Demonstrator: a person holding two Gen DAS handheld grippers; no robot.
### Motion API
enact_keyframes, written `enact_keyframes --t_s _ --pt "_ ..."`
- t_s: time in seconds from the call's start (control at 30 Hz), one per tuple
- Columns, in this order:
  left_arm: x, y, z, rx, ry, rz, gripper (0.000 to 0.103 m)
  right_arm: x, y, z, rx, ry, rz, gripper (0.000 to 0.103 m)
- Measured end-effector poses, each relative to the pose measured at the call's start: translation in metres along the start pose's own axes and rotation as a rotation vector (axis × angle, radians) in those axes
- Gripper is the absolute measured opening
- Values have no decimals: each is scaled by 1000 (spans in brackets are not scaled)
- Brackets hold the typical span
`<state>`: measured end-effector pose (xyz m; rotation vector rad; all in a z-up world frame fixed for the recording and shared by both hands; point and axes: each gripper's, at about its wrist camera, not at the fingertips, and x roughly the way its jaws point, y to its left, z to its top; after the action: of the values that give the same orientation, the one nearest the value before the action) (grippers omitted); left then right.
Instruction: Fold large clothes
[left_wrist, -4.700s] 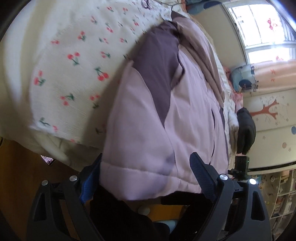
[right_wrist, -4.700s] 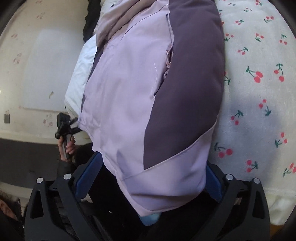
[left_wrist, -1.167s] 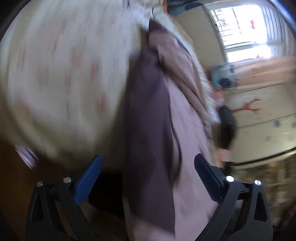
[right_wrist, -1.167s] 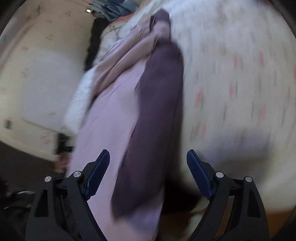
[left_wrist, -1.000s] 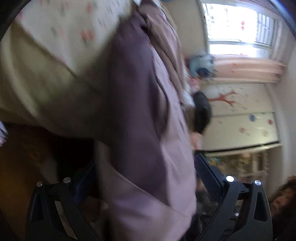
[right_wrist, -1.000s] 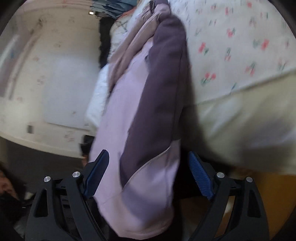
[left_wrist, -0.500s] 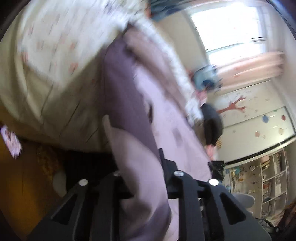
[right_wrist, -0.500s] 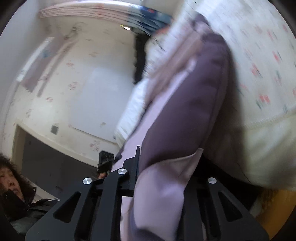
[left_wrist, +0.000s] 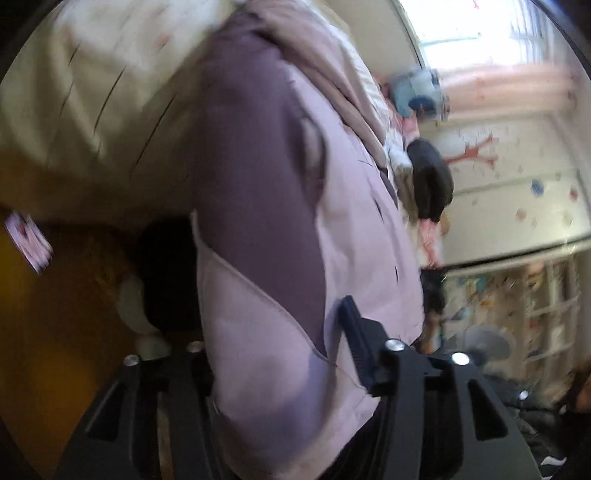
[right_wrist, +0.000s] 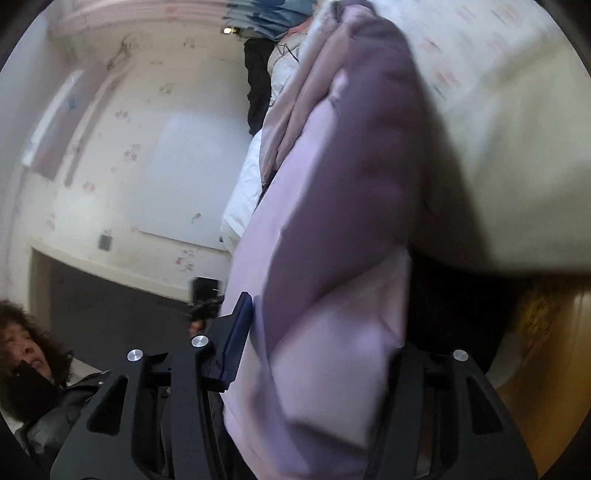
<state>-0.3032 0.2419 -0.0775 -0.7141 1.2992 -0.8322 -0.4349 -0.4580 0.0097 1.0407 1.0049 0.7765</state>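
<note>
Two grippers have the same jacket (left_wrist: 258, 229) between their fingers, at the end of it that hangs off the edge of the bed (left_wrist: 85, 107). The jacket is pale lilac with a dark purple panel, and the rest of it lies stretched out over the bed, on a cream cover with small red prints that are too blurred to make out. In the left wrist view the left gripper (left_wrist: 275, 354) has a thick fold of lilac cloth filling the space between its jaws; they have just been opening from a tight pinch, and the one blue pad in view lies against the cloth, but I cannot tell if it presses. In the right wrist view the right gripper (right_wrist: 317, 354) has also just been opening, and the jacket (right_wrist: 343, 206) fills its jaws in the same way; the blue pad at the left lies along the fabric, so here too I cannot tell the grip. A yellow-brown floor (left_wrist: 48, 332) shows under the bed edge. A wall with a red tree decoration (left_wrist: 469, 155) and a bright window (left_wrist: 480, 22) are in the background. No writing or label can be read on the jacket.
</note>
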Motion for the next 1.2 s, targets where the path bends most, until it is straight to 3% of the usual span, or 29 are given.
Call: enact_keyframes --t_s 0.07,0.13,0.2,0.4,0.57,0.77,0.93,1.2 --pt "7 3 -1 -20 -29 -18 52 0 0 -11 -11 -29 51 49" --pt "3 -6 -6 -8 -98 -46 49 -1 10 -13 -50 -68 86 43" --pt "-19 -22 -2 20 -203 -108 22 -7 31 -8 -111 -138 153 29" --pt "-75 -88 8 130 -408 -182 19 -7 106 23 -281 -264 291 26" --pt "-105 -111 9 178 -481 -269 19 -14 146 32 -327 -351 412 26" --pt "-107 -89 50 87 -511 -274 19 -7 138 73 -292 -353 394 26" --pt "-98 -101 86 98 -556 -297 19 0 133 124 -294 -386 412 26" --pt "-86 -119 195 99 -608 -290 19 19 132 236 -246 -452 360 26"
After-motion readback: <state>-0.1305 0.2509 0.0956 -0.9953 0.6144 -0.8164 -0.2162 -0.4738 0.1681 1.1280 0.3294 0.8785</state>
